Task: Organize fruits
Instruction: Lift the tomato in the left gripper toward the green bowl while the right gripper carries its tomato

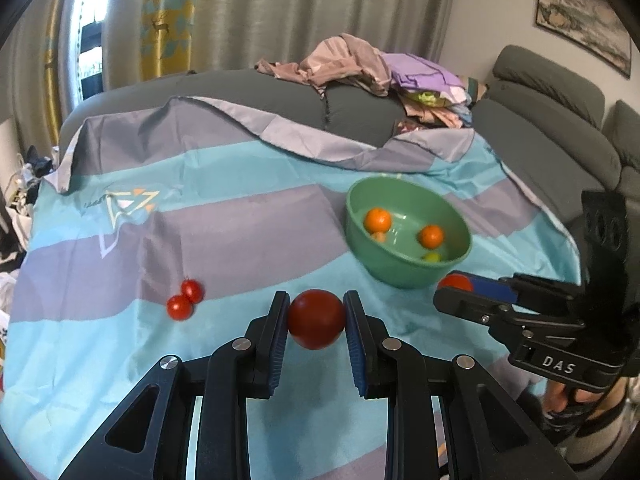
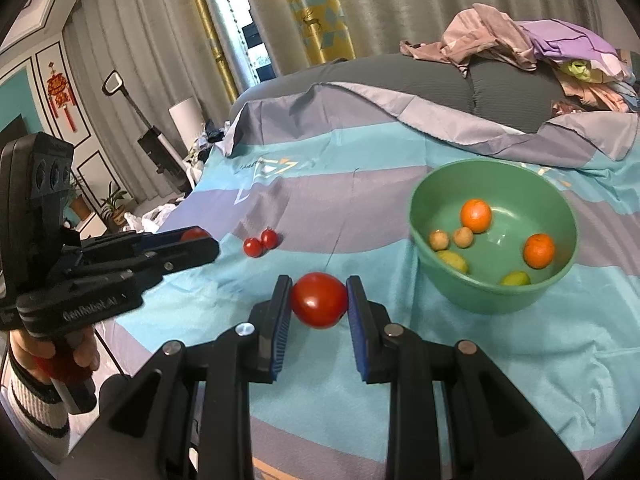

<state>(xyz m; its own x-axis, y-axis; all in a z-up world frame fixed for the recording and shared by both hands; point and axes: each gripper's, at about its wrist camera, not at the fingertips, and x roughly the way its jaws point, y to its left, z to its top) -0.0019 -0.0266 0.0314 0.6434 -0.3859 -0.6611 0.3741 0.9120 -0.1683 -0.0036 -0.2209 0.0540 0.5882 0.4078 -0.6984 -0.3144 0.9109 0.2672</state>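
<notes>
While my left gripper clenches a dark tomato, my right gripper clenches another tomato, seemingly lifted, near the green bowl.

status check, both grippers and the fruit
Left gripper shut on a tomato. Right gripper likewise. Bowl close, path clear.

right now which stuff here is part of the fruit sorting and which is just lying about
Job: tomato in left gripper; tomato in right gripper; two small tomatoes on the cloth; green bowl holding fruit.

Lying about: clothes pile, sofa, curtains.
</notes>
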